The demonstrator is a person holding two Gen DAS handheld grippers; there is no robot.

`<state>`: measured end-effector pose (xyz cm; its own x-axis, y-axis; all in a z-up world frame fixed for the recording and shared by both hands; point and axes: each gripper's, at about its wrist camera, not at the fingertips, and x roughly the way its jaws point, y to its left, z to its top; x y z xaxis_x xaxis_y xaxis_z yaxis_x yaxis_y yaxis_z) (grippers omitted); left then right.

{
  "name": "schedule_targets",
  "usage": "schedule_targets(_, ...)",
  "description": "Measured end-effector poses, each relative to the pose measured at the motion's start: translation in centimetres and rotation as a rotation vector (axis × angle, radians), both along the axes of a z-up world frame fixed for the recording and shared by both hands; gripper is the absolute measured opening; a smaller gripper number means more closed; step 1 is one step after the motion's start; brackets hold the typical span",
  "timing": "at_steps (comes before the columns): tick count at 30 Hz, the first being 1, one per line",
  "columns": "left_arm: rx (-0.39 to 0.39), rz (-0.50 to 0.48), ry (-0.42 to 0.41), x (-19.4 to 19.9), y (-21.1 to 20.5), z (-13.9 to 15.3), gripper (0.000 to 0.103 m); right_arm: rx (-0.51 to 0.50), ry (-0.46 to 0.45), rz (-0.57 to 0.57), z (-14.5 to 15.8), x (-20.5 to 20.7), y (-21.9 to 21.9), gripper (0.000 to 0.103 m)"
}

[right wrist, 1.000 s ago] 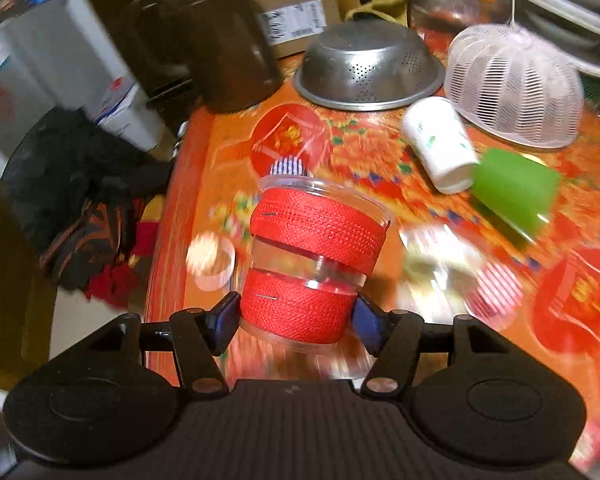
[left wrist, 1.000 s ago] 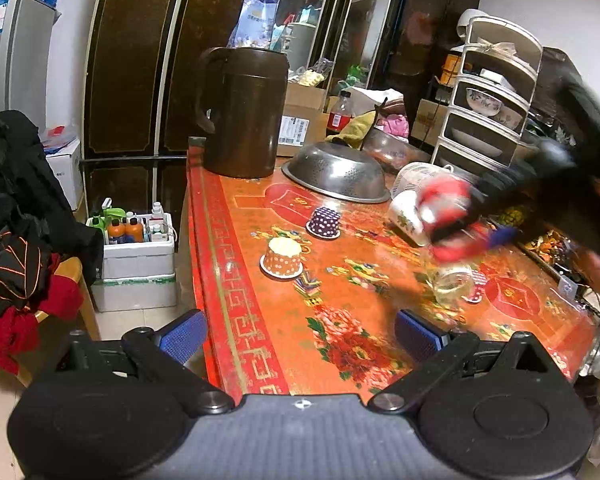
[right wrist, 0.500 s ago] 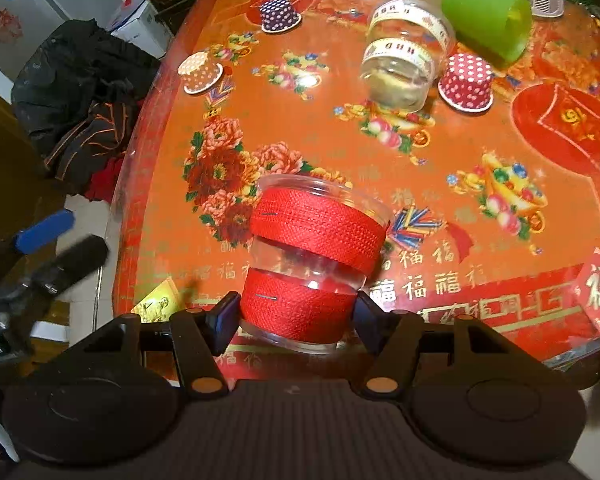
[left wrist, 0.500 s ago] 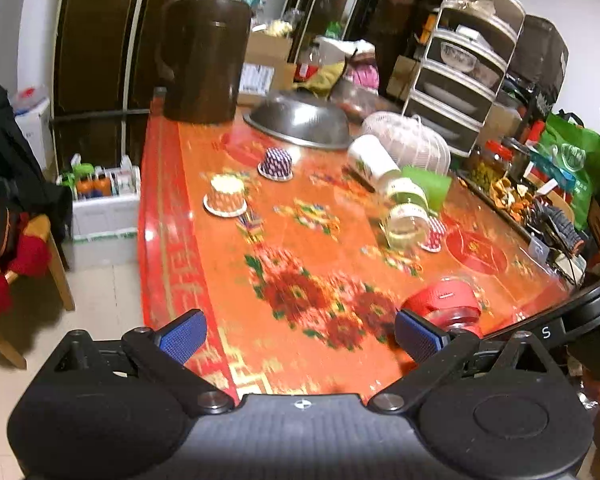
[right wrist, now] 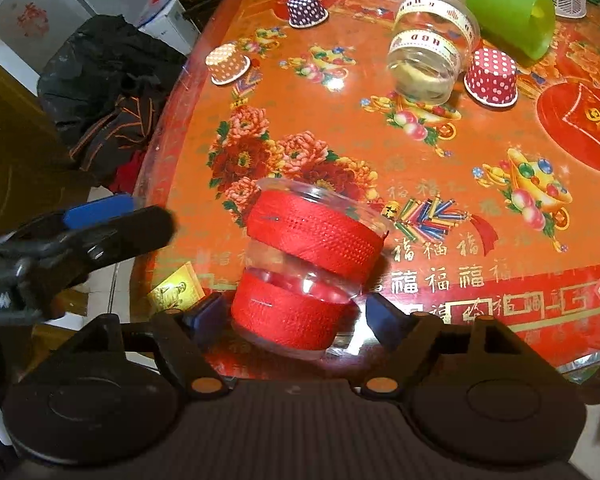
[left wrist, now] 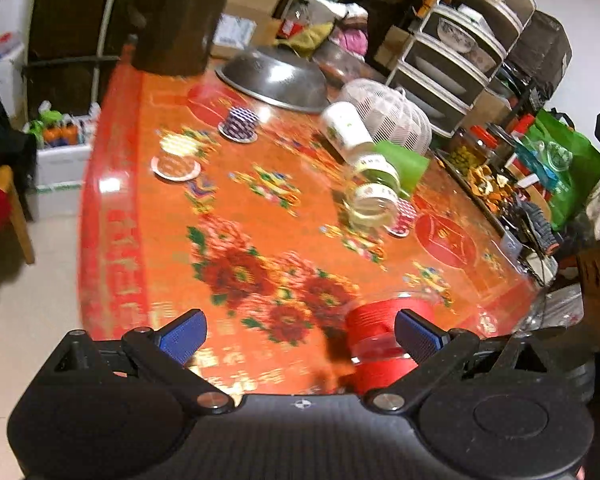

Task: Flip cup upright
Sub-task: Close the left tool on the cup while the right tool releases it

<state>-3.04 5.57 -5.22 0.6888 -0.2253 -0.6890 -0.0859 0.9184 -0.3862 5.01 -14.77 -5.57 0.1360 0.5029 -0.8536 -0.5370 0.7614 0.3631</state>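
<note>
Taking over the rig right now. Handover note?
Left gripper: open, empty, over the table's near edge.
Right gripper: open, with a small gap between each finger and the red-banded cup.
Cup: on the table near the front edge, rim up, looking slightly tilted in the right wrist view.
Done: the cup is upright and looks released.
Left: back the right gripper straight off without nudging it. The green cup lies on its side farther back, possibly next.
</note>
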Motion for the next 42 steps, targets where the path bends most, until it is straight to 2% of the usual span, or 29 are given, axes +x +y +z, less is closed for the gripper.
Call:
schedule_targets(10,-0.031,-0.113,0.096,3.9,-4.2,-0.3,0.1,0.125,-0.023,0.002,0.5,-1.6,-4.0,0.081)
schedule_targets(16,0.009,-0.13,0.138,5.4,-7.0,-0.6,0.096,0.197,-0.032,-0.024,0.4,-2.3,-7.4,0.086)
schedule_targets(23,0.076,-0.12,0.196,6.5,-8.7,-1.3,0.09,0.227,-0.039,-0.039,-0.4,-2.5,-9.7,0.089)
schedule_targets(28,0.138,-0.119,0.216,7.1,-9.6,-1.5,0.088,0.265,-0.043,-0.023,-0.8,-3.0,-10.4,0.1)
schedule_targets(32,0.187,-0.139,0.226,7.5,-10.2,-1.5,0.078,0.302,-0.05,-0.047,-1.1,-3.2,-11.2,0.1)
schedule_targets(36,0.195,-0.143,0.226,7.6,-10.3,-1.6,0.071,0.326,-0.046,-0.071,-1.2,-3.2,-12.0,0.1)
schedule_targets(42,0.178,-0.144,0.216,7.4,-9.9,-1.5,0.071,0.364,-0.074,-0.109,-0.8,-3.4,-12.8,0.101)
